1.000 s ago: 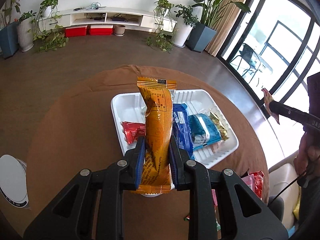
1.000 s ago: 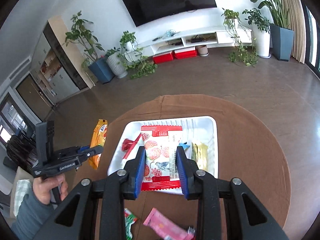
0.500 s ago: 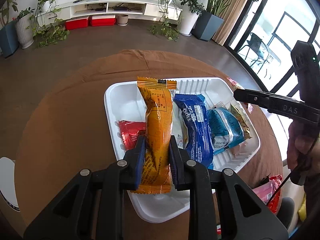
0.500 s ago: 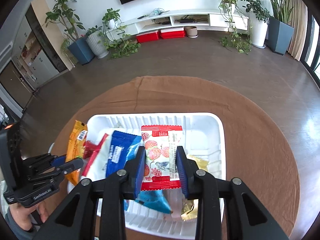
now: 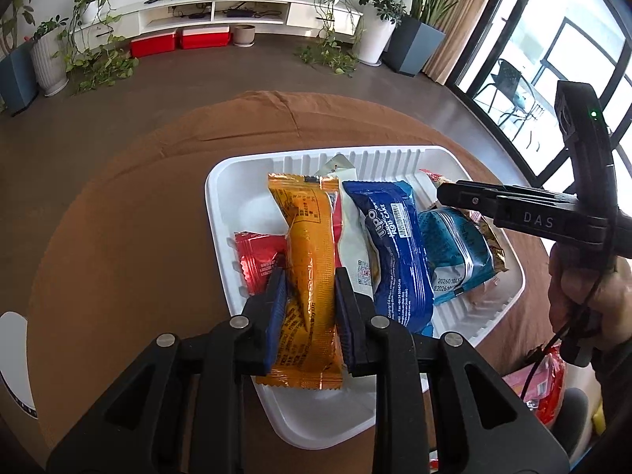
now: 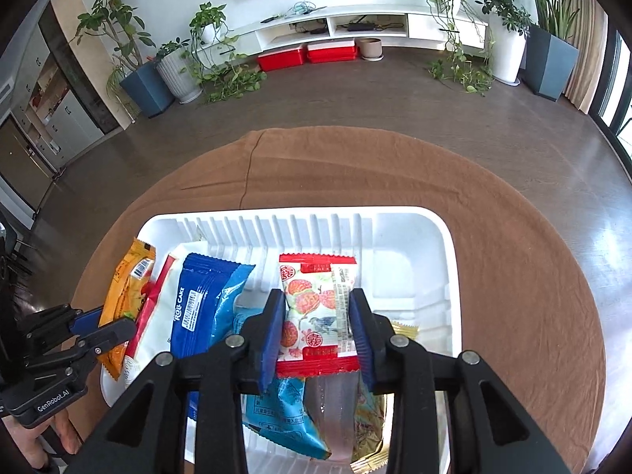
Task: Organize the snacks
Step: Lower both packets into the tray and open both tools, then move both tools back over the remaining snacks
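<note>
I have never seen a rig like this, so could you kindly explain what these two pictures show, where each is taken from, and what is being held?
There is no robot here: a person holds a two-finger gripper in each hand, and a wide-angle camera on each looks forward along its fingers. One picture comes from the left gripper, the other from the right gripper. Both hang over a white tray on a round table with a brown cloth. The left one holds an orange snack packet; the right one holds a red-and-white packet with a fruit print. Both sets of jaws have just been easing open, the packets between them. In the tray lie a dark blue roll-cake packet, a light blue packet and a small red one.
</note>
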The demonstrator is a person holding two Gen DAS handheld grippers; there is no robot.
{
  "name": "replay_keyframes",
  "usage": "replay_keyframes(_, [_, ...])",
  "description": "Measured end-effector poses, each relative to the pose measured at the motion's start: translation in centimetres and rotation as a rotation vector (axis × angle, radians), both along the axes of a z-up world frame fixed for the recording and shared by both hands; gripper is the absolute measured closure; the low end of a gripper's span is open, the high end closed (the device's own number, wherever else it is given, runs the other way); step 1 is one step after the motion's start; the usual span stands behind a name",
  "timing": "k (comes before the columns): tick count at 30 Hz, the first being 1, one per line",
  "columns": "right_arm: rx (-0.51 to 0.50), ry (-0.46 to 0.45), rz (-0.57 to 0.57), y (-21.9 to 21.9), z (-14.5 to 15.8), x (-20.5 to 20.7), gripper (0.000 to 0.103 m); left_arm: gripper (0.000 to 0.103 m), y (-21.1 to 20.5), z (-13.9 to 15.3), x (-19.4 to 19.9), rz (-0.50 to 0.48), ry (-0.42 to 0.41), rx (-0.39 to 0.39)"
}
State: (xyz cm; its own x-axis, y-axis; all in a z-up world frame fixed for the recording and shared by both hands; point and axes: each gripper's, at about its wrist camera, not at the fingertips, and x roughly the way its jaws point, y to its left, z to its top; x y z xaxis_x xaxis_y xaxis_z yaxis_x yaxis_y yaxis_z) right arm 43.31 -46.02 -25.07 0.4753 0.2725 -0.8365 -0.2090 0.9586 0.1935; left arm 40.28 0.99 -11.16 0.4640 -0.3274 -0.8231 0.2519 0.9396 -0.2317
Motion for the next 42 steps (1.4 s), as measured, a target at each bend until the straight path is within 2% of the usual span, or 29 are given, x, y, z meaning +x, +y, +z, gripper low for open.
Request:
replay_keyframes(2, [0.003, 0.001, 0.0, 0.1, -0.1, 0.0, 0.066, 0.073, 0.1, -0.1, -0.1, 0.006, 0.003, 0.0])
replay_keyframes(10, [0.01, -0.013, -0.001, -0.3, 0.4, -0.7, 0.064, 0.072, -0.2, 0.8, -1.1, -0.005, -0.016, 0.008])
replay_keyframes(11, [0.013, -0.02, -0.002, -0.4, 0.7, -1.0, 0.063, 0.063, -0.3, 1.1, -1.3, -0.001, -0.023, 0.011])
replay_keyframes(12, [0.015, -0.029, -0.003, -0.6, 1.1, -1.3, 0.059, 0.049, -0.3, 1.4, -1.7, 0.005, -0.032, 0.014])
replay_keyframes(14, [0.024, -0.052, -0.003, -0.9, 2.0, -2.1, 0.05, 0.033, -0.2, 2.2, -2.6, 0.014, -0.058, 0.017])
replay_keyframes(15, [0.035, -0.062, -0.004, -1.1, 2.6, -2.6, 0.043, 0.022, -0.2, 2.8, -3.3, 0.018, -0.075, 0.017])
replay_keyframes(16, [0.055, -0.072, -0.008, -1.5, 3.2, -3.1, 0.034, 0.016, -0.2, 3.2, -4.0, 0.021, -0.089, 0.015])
replay_keyframes(17, [0.08, -0.081, -0.018, -2.0, 3.9, -3.7, 0.03, 0.005, -0.2, 3.6, -4.8, 0.024, -0.099, 0.011])
replay_keyframes(18, [0.106, -0.09, -0.03, -2.6, 4.6, -4.4, 0.024, 0.002, -0.3, 3.9, -5.4, 0.025, -0.105, 0.006])
replay_keyframes(22, [0.193, -0.136, -0.045, -4.2, 6.8, -8.2, 0.013, 0.001, -1.2, 4.4, -8.7, -0.003, -0.12, 0.007])
replay_keyframes(28, [0.293, -0.174, -0.035, -6.3, 7.5, -15.4, 0.009, 0.0, -4.0, 4.1, -14.8, -0.059, -0.176, 0.101])
replay_keyframes(34, [0.335, -0.198, -0.094, -8.3, 5.8, -23.3, 0.009, 0.0, -5.2, 2.0, -20.0, -0.047, -0.156, 0.113])
replay_keyframes(37, [0.324, -0.203, -0.112, -8.6, 4.6, -26.8, 0.009, 0.0, -5.8, 0.8, -21.7, -0.024, -0.099, 0.075])
replay_keyframes(42, [0.296, -0.185, -0.119, -7.5, 2.2, -31.6, 0.009, 0.0, -7.8, -1.1, -23.3, -0.029, -0.044, 0.106])
